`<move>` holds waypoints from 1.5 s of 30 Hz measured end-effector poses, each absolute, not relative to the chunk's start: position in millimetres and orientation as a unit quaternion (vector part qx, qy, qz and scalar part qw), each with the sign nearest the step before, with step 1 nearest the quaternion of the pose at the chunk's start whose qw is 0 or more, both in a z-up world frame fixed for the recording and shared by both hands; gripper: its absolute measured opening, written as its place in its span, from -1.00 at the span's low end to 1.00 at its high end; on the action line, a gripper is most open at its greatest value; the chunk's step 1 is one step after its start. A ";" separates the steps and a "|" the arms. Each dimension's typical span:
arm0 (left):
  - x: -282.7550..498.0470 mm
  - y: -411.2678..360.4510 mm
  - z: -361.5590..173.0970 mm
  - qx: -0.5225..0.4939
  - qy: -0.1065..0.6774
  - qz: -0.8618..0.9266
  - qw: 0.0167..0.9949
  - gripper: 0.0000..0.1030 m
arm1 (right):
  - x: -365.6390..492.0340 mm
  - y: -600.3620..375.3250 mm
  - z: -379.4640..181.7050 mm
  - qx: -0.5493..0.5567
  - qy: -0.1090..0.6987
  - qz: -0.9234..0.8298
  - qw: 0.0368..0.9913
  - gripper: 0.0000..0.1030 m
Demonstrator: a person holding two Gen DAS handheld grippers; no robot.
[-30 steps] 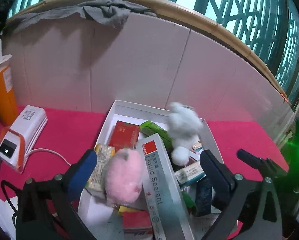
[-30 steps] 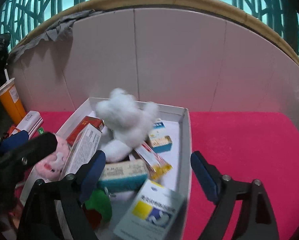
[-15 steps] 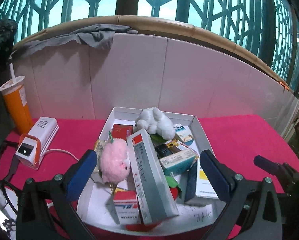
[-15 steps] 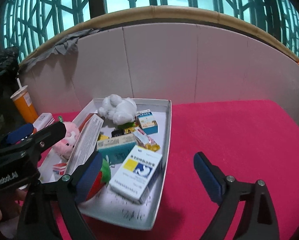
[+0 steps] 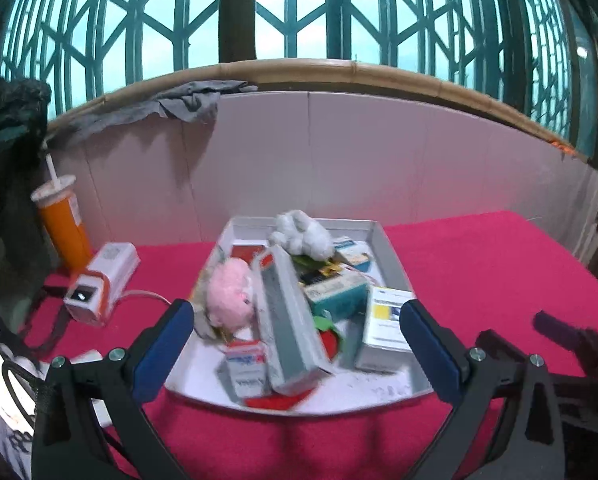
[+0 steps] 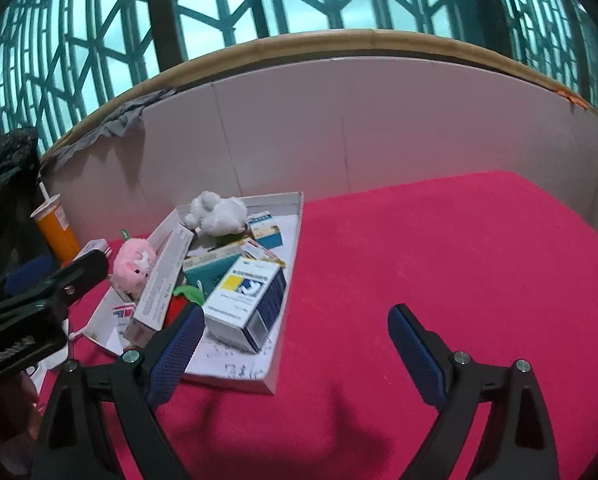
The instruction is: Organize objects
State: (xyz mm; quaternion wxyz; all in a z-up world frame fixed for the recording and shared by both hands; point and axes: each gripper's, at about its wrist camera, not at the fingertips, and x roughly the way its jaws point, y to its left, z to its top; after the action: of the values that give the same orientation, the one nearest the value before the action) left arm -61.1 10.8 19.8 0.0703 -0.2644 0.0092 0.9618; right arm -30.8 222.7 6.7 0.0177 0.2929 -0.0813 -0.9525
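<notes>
White tray (image 5: 393, 258) set on the red tabletop (image 6: 439, 248), near the white back panel (image 6: 379, 128), heaped with things. At the far end, white plush (image 5: 301, 234); at the left edge, pink plush (image 5: 231, 298), partly over the rim. Down the middle, long grey box (image 5: 289, 320) lying tilted across the pile. Beside it, teal box (image 5: 337, 294), and at the right a white box with a yellow patch (image 5: 385, 330). Toward the near edge, small red-and-white box (image 5: 247, 372) and a red felt piece (image 5: 331, 340) with green leaves. Left of the tray, orange-and-white device (image 5: 103, 284) with a white cable, and behind it an orange cup (image 5: 61, 226) with a straw. Grey rag (image 5: 191, 100) draped over the panel's top; green lattice windows beyond. Left tongs (image 5: 295, 354) spread wide, empty, hovering at the tray's near edge, touching nothing. Right tongs (image 6: 295, 350) also spread wide and empty, over bare red cloth just right of the tray's near corner.
</notes>
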 end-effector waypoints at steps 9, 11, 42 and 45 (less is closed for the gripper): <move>-41.0 19.1 21.9 -0.252 0.002 0.963 0.097 0.99 | -8.4 215.6 2.5 0.279 -0.083 -0.956 0.015 0.87; -38.1 19.5 24.1 -0.247 0.002 0.964 0.096 0.99 | -6.0 213.2 1.6 0.278 -0.081 -0.957 0.015 0.87; -8.9 -6.8 33.0 -0.252 -0.005 0.967 -0.032 0.99 | 29.0 220.8 26.4 0.226 -0.075 -0.971 -0.002 0.87; -3.6 2.6 35.5 -0.261 0.012 0.965 -0.022 0.99 | 40.2 222.5 36.0 0.208 -0.075 -0.975 0.000 0.87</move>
State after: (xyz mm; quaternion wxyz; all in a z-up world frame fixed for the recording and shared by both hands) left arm -3.6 2.6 35.5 -0.0216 -0.2614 0.0116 0.9649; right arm 40.2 222.5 36.0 0.0002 0.2084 -0.0751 -0.9752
